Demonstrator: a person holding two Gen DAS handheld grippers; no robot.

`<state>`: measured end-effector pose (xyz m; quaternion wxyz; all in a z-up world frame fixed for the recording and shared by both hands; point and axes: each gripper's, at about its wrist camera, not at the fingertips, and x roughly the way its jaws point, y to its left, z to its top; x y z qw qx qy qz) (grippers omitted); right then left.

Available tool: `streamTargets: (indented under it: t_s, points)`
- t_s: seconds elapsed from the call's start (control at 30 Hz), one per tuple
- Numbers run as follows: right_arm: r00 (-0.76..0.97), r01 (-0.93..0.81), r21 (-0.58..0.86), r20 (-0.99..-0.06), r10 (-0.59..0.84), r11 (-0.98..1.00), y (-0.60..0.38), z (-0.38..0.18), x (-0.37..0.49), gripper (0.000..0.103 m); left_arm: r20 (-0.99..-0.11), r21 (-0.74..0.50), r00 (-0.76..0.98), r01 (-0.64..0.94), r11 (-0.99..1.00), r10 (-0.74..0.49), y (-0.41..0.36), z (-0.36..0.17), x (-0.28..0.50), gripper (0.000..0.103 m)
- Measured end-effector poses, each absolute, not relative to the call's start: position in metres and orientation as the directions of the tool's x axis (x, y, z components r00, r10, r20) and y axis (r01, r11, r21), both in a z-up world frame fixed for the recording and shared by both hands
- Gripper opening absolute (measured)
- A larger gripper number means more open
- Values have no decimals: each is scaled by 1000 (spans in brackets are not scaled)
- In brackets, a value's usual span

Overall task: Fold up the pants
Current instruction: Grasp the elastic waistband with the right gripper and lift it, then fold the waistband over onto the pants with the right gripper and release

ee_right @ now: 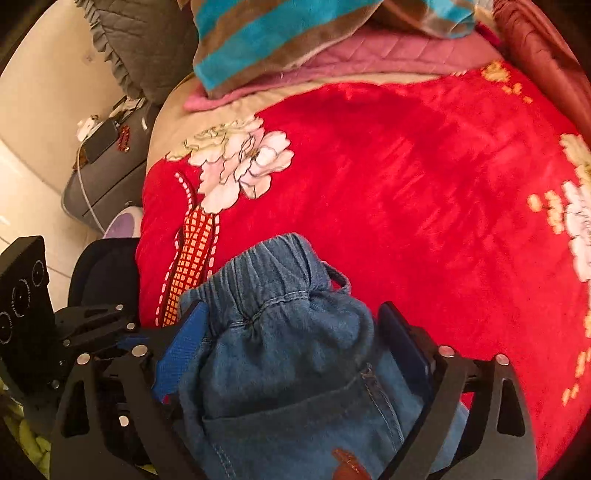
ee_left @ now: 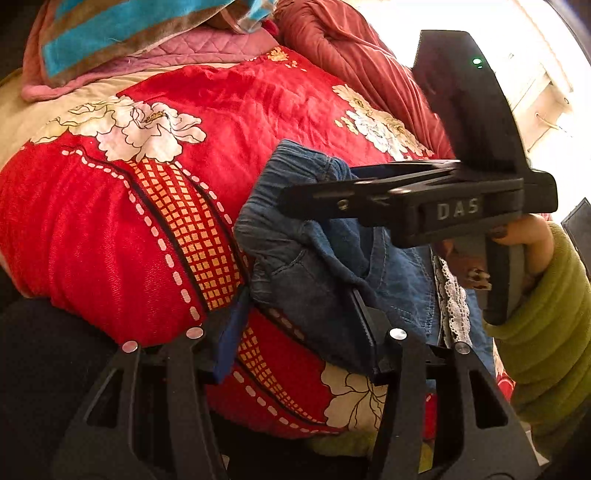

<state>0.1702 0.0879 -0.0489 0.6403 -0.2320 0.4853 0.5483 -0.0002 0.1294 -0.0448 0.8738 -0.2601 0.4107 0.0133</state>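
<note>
Both grippers, left [ee_left: 299,325] and right [ee_right: 291,350], jaws wide around bunched pants [ee_right: 280,332] on red blanket [ee_right: 406,166].

One pair of denim pants [ee_right: 295,350] sits bunched between the right gripper's [ee_right: 295,339] two fingers. Two grippers are in view, the left gripper [ee_left: 303,325] counted. Ahead of the fingers: one red floral blanket [ee_right: 406,166], one striped towel [ee_right: 277,33] and one pink quilt [ee_right: 388,51].
</note>
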Motion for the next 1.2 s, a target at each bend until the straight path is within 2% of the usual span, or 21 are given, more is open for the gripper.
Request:
streamTargets:
  t_s: [0.07,0.13,0.17,0.3,0.37,0.4,0.53,0.67,0.8,0.97,1.1,1.2]
  points:
    - [-97,-928,258,-865,491,270,86,-51,170,79,-725,-448,661,-239,861,-194,131,-46,1,44]
    - [-123,-929,279,-851,510,242,85,-50,167,61,-725,-449,661,-240,861,-194,131,-46,1,44]
    - [-114,-933,270,-848,517,238,84,-48,165,60,-726,-448,661,-241,861,-193,130,-46,0,44]
    - [-109,-933,276,-829,548,232,73,-37,163,39,-732,-436,655,-238,868,-188,128,-45,0,47]
    - [-105,-929,288,-807,581,232,61,-27,164,32,-734,-427,655,-240,872,-179,125,-43,0,52]
    - [-101,-927,294,-792,602,231,52,-21,163,29,-733,-428,656,-239,872,-179,124,-41,0,58]
    - [-93,-919,323,-737,669,228,24,-2,162,28,-732,-419,658,-232,878,-176,117,-35,-1,77]
    - [-79,-910,348,-681,728,227,-8,15,163,28,-735,-415,650,-208,886,-192,105,-29,2,80]
    - [-54,-898,367,-636,770,241,-42,24,165,28,-716,-470,645,-164,867,-266,90,-24,11,83]
    - [-21,-875,403,-587,809,270,-84,26,171,28,-683,-546,624,-92,832,-380,67,-18,26,83]
    - [0,-859,424,-559,829,286,-112,26,173,28,-662,-571,604,-23,820,-444,43,-11,35,67]
    - [32,-846,434,-539,842,310,-135,25,176,34,-657,-570,584,29,821,-477,23,-7,40,65]
